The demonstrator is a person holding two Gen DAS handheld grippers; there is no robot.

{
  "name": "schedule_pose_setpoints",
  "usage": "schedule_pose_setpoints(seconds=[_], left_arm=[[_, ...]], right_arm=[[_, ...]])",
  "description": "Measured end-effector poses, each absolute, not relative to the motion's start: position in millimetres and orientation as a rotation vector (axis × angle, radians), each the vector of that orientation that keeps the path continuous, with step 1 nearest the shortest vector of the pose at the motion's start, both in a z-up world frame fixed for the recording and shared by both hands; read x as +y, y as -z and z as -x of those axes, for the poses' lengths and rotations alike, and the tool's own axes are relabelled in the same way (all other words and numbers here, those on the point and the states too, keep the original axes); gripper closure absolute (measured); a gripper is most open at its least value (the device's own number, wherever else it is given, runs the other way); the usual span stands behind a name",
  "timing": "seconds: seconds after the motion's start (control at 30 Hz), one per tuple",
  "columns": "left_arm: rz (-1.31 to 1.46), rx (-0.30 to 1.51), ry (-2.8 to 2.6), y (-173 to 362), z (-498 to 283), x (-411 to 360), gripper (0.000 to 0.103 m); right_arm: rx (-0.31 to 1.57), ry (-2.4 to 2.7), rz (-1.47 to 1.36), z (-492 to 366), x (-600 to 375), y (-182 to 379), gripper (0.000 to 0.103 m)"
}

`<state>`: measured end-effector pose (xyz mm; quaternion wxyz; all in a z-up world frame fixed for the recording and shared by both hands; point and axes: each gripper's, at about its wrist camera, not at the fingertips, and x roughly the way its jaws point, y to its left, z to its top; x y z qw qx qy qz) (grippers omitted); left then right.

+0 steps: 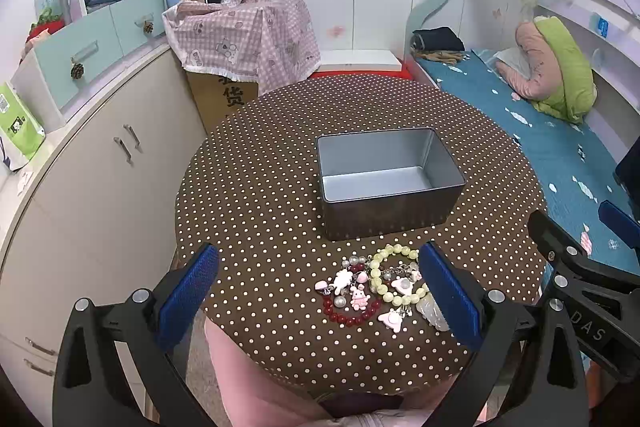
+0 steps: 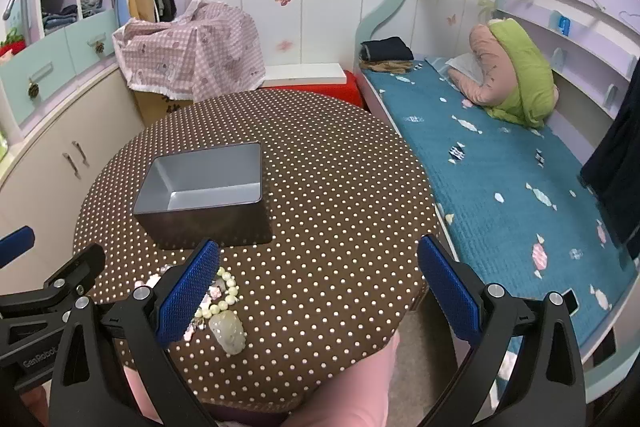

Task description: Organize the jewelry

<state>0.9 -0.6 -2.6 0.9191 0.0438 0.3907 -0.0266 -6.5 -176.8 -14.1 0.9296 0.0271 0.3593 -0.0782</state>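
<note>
1. Left wrist view: left gripper (image 1: 320, 291) spread wide, holding nothing, above the jewelry pile. Pale yellow-green bead bracelet (image 1: 394, 273), dark red bead bracelet (image 1: 352, 315) and pink-white charm trinkets (image 1: 358, 297) all lie on the brown polka-dot surface (image 1: 260, 187), near its front edge. Grey rectangular metal tin (image 1: 390, 183) behind them looks empty. Judgement: nothing sorted yet; all pieces remain.

2. Right wrist view: right gripper (image 2: 318, 291) also wide apart, empty, over bare cloth right of the pile. Shows the pale carved jade-like pendant (image 2: 228, 333) clearly; red bracelet hidden here.
</note>
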Motion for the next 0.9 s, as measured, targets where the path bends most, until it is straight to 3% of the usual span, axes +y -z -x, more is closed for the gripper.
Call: schedule_pose_setpoints(seconds=[0.9], left_arm=[[-0.003,1.011,0.055,49.6,-21.1,34.4,0.007]], right_arm=[[0.884,-0.062,-0.165,-11.7,-158.2,57.4,0.007]])
